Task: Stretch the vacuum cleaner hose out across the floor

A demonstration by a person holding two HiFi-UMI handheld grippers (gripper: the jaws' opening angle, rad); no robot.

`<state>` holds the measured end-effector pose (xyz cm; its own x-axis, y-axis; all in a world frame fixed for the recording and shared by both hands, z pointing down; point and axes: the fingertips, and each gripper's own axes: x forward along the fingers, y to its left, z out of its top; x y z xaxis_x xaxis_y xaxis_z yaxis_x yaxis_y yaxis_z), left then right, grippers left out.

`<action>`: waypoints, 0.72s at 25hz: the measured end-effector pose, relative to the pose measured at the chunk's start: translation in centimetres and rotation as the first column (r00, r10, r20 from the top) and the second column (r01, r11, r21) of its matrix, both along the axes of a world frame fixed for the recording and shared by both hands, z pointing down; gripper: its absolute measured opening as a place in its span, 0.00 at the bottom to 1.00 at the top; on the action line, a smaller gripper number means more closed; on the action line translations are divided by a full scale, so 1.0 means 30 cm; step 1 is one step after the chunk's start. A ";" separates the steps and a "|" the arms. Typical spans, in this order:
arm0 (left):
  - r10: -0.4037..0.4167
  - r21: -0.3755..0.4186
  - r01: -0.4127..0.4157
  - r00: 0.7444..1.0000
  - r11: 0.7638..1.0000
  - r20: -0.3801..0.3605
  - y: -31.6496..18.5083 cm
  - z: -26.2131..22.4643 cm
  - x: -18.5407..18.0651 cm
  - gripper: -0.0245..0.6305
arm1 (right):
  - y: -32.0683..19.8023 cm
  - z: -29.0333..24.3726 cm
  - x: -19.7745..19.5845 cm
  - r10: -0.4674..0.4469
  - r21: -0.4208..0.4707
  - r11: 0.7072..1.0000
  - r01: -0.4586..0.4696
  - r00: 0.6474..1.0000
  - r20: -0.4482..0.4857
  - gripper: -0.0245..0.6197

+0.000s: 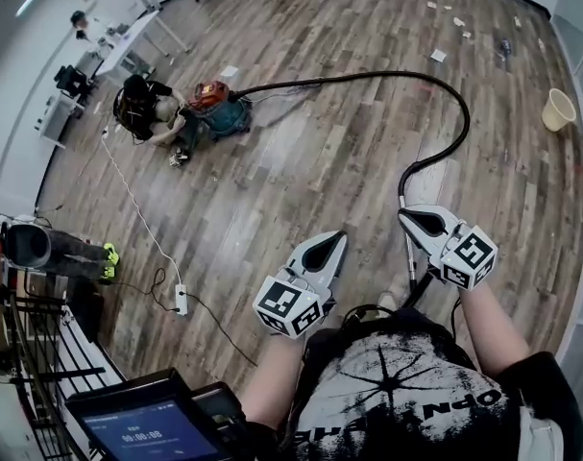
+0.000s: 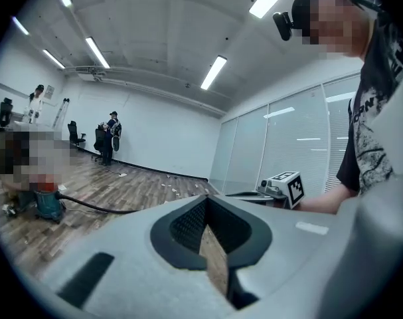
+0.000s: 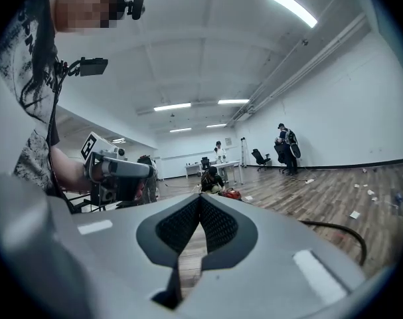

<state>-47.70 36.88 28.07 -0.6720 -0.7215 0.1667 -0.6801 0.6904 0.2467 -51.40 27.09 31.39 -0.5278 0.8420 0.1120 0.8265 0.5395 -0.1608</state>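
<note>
**Q:** What are the tools doing, and where is the hose?

**A:** Both are clenched on nothing. The left gripper (image 1: 337, 241) and right gripper (image 1: 407, 217) are held out side by side, jaws pressed together, only wooden floor (image 1: 301, 176) showing past them. The black hose (image 1: 368, 76) starts at the vacuum cleaner (image 1: 219, 111), far ahead of the left gripper. It runs across to a wide bend ahead of the right gripper, then curls back. Its metal wand (image 1: 407, 250) lies on the floor just beside and below the right gripper's tips, not touched as far as can be seen.

**Q:** How should the stretch be done well?

**A:** Judging from the loop, the free end needs taking first. Open the right jaws, lower them, and close firmly where wand meets hose. Then draw it away from the vacuum cleaner, low along the floor, until the bend flattens. Pull steadily: a person (image 1: 145, 109) crouches right beside the vacuum cleaner, and a jerk could drag it.

**Q:** Any containers?

**A:** A pale bucket (image 1: 558, 109) stands well off to the right gripper's right, beyond the hose's bend. Nothing shows inside it, though it is too small to be sure. The vacuum cleaner's own canister is closed, contents hidden.
</note>
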 end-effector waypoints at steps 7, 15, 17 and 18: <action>0.093 -0.029 -0.093 0.996 0.995 -0.013 -0.105 0.054 -0.123 0.04 | -0.143 0.063 -0.081 0.107 -0.001 0.994 -0.107 0.994 -0.023 0.05; 0.244 -0.031 -0.244 0.970 0.969 -0.017 -0.264 0.080 -0.296 0.04 | -0.309 0.079 -0.196 0.251 0.033 0.968 -0.250 0.967 -0.039 0.05; 0.290 -0.032 -0.291 0.957 0.956 -0.015 -0.324 0.077 -0.352 0.04 | -0.368 0.075 -0.230 0.297 0.044 0.954 -0.296 0.954 -0.040 0.05; 0.322 -0.031 -0.322 0.947 0.946 -0.016 -0.349 0.077 -0.386 0.04 | -0.390 0.074 -0.248 0.327 0.052 0.944 -0.325 0.944 -0.042 0.05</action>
<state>-59.29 26.42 30.38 -0.4026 -0.8933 0.1997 -0.8649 0.4427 0.2367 -58.84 15.38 33.61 -0.7657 0.6183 0.1774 0.5956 0.7857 -0.1675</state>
